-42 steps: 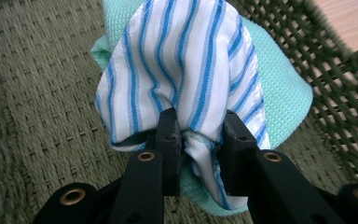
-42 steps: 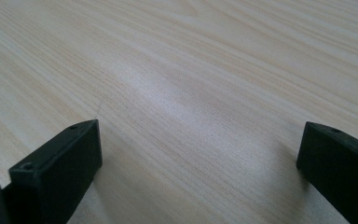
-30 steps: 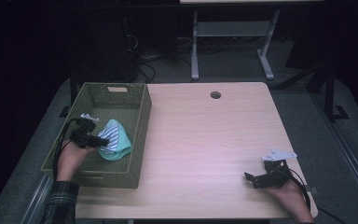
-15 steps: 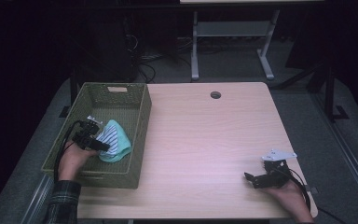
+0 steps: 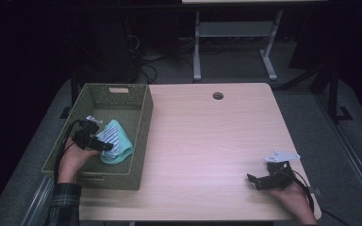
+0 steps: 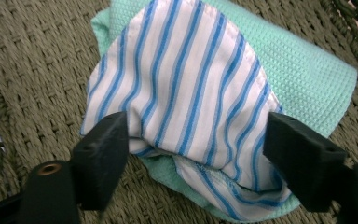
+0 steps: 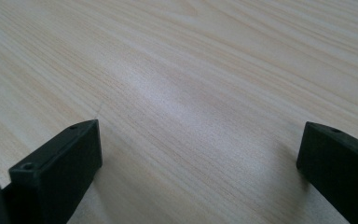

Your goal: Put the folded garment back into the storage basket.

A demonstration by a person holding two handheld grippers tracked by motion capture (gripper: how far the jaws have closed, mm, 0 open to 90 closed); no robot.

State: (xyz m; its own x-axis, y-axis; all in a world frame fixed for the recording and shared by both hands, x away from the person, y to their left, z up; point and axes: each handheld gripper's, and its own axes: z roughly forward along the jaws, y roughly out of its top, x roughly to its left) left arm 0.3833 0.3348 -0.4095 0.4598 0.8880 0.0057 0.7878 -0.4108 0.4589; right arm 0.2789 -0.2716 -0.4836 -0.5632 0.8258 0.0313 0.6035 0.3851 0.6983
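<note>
Striped cloth (image 6: 186,93) lies on a green towel (image 6: 307,79) inside the woven basket (image 5: 141,136). The left tool (image 6: 196,144) straddles it, jaws spread. The right tool (image 7: 200,158), jaws spread, rests well apart on the bare surface (image 5: 207,141).

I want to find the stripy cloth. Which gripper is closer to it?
Left. The left gripper is in the basket, its open jaws either side of the striped cloth. The right gripper sits far off on the table.

Dim, dark-edged high view; close views bright, sharp, soft glare.
</note>
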